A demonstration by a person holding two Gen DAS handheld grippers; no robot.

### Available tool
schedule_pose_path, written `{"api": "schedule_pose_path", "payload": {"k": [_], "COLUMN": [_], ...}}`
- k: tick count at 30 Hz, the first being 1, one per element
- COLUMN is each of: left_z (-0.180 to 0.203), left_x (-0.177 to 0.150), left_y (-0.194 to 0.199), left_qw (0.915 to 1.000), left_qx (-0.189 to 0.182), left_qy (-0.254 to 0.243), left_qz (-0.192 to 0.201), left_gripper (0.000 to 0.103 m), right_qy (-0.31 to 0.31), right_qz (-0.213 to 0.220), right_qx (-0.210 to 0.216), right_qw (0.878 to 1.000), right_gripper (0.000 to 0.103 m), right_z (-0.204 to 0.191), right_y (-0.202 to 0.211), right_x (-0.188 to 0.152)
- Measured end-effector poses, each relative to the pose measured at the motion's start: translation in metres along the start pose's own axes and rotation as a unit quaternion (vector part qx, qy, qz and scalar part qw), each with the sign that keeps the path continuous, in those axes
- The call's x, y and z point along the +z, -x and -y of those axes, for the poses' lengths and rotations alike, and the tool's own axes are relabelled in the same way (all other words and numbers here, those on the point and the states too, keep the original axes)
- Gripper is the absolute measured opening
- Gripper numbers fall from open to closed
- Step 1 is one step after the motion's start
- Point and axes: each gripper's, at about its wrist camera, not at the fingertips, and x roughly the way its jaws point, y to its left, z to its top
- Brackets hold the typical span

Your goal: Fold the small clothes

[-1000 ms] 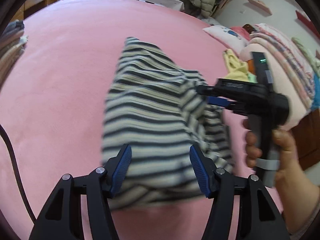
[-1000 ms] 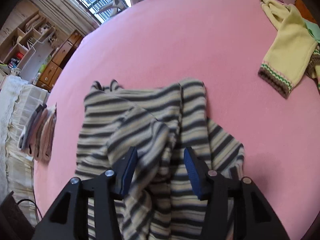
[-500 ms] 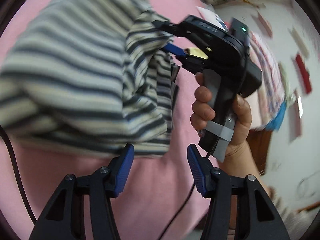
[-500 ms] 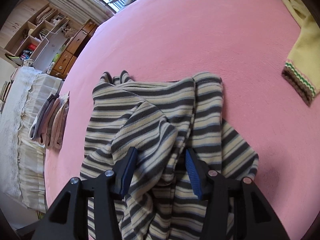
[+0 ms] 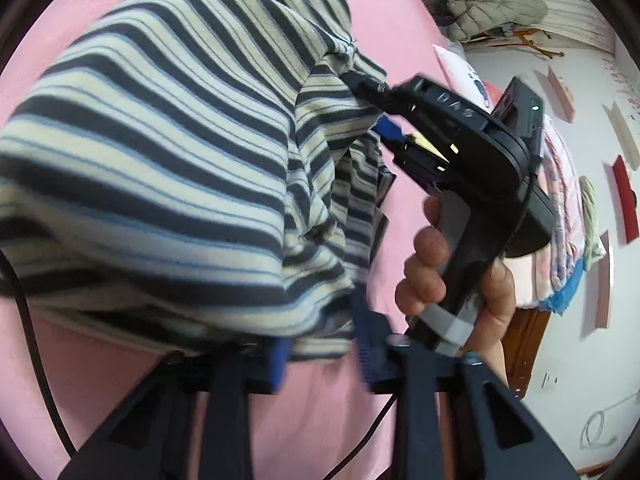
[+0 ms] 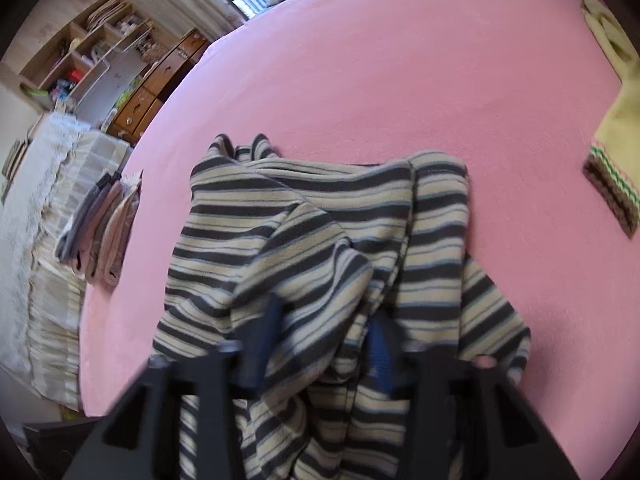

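Both sets of jaws are closing right now, and there's cloth between each pair. My left gripper (image 5: 320, 354) is coming in on the bottom hem of the striped garment (image 5: 168, 152), the blue pads squeezing toward that edge, though motion blur keeps me from saying whether they press yet. My right gripper (image 6: 320, 344) is closing over a bunched ridge of the same striped garment (image 6: 320, 216), fabric humped up between the pads. I'd say I'm taking two separate holds so I can lift and spread it flat before any fold. From the left camera I can see my right hand (image 5: 452, 276) wrapped round the handle, its nose buried in the fabric. The garment sits on the pink bedspread (image 6: 400, 80), crumpled, layers flopped over each other, dark and cream stripes with thin blue lines, soft and fleecy. A yellow garment (image 6: 616, 128) lies well apart, and folded clothes (image 6: 100, 232) sit at the bed's edge.
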Motion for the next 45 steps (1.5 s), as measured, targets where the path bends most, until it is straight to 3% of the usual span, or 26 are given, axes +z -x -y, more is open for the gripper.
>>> {"api": "schedule_pose_path", "payload": {"k": [3, 6, 11, 16, 18, 20, 23, 27, 30, 34, 36, 38, 42, 45], "left_z": [0.008, 0.025, 0.043, 0.042, 0.032, 0.026, 0.027, 0.028, 0.031, 0.041, 0.048, 0.053, 0.044, 0.032], "left_x": [-0.003, -0.011, -0.026, -0.035, -0.039, -0.041, -0.051, -0.066, -0.067, -0.038, -0.018, 0.003, 0.028, 0.027], "left_y": [-0.005, 0.004, 0.000, -0.026, -0.037, -0.042, -0.031, 0.001, 0.038, 0.084, 0.097, 0.100, 0.086, 0.049], "left_qw": [1.0000, 0.9986, 0.9968, 0.9961, 0.9963, 0.9954, 0.9916, 0.9828, 0.9718, 0.9509, 0.9406, 0.9384, 0.9408, 0.9315], "left_qx": [0.007, 0.014, -0.017, -0.019, -0.008, 0.002, 0.019, 0.052, 0.114, 0.201, 0.225, 0.226, 0.214, 0.237], "left_qy": [-0.001, -0.048, -0.077, -0.076, -0.058, -0.048, -0.077, -0.134, -0.189, -0.235, -0.247, -0.245, -0.243, -0.266], "left_qz": [0.005, 0.018, -0.006, -0.041, -0.062, -0.083, -0.102, -0.117, -0.083, 0.010, 0.060, 0.090, 0.101, 0.074], "left_gripper": [0.007, 0.006, 0.005, 0.005, 0.005, 0.009, 0.020, 0.024, 0.027, 0.031, 0.036, 0.039, 0.039, 0.039], "right_qy": [0.023, 0.037, 0.046, 0.049, 0.053, 0.053, 0.031, 0.018, 0.032, 0.058, 0.066, 0.066, 0.055, 0.060], "right_qz": [0.002, 0.024, 0.063, 0.042, 0.016, 0.011, 0.047, 0.084, 0.087, 0.083, 0.082, 0.080, 0.058, 0.046], "right_qx": [-0.021, -0.024, -0.045, -0.092, -0.114, -0.151, -0.163, -0.154, -0.145, -0.141, -0.134, -0.123, -0.113, -0.145], "right_qw": [1.000, 0.999, 0.996, 0.994, 0.992, 0.987, 0.985, 0.984, 0.985, 0.985, 0.985, 0.987, 0.990, 0.987], "right_gripper": [0.010, 0.009, 0.009, 0.010, 0.012, 0.024, 0.036, 0.036, 0.036, 0.033, 0.032, 0.032, 0.022, 0.010], "right_z": [-0.007, -0.015, -0.015, 0.005, 0.011, 0.013, 0.015, 0.012, -0.006, -0.041, -0.058, -0.070, -0.078, -0.067], "right_y": [-0.001, 0.015, 0.056, 0.053, 0.037, 0.031, 0.049, 0.082, 0.096, 0.099, 0.094, 0.086, 0.057, 0.043], "right_x": [-0.001, -0.001, 0.004, 0.000, -0.008, -0.015, -0.021, -0.034, -0.048, -0.075, -0.086, -0.096, -0.113, -0.128]}}
